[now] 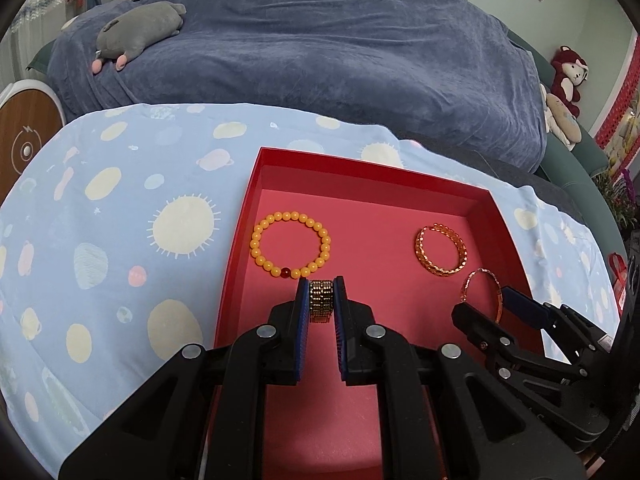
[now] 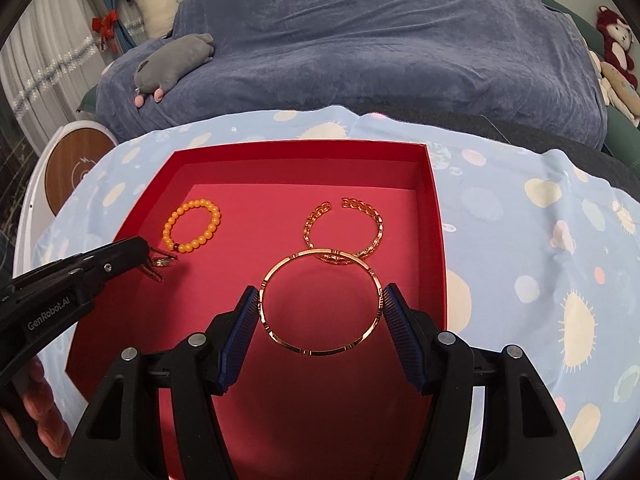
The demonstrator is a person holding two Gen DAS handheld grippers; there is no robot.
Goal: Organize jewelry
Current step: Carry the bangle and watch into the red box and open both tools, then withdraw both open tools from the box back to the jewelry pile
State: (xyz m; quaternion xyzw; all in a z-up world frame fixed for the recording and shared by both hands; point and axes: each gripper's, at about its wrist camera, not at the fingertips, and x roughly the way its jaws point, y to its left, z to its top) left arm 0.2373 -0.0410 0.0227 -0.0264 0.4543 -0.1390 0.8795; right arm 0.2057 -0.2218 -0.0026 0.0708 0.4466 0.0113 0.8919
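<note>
My left claw (image 1: 321, 300) pinches the beaded band (image 1: 321, 301) and my right claw (image 2: 320, 305) grips the thin bangle (image 2: 320, 301) over the red box (image 2: 434, 216); released carelessly, either could land on the yellow bracelet (image 1: 291, 245) or chain cuff (image 2: 345, 232).

A light blue cloth (image 1: 120, 240) printed with suns and planets is covering the surface, and a red tray (image 1: 256, 184) is sitting on the cloth, toward its right half.
</note>
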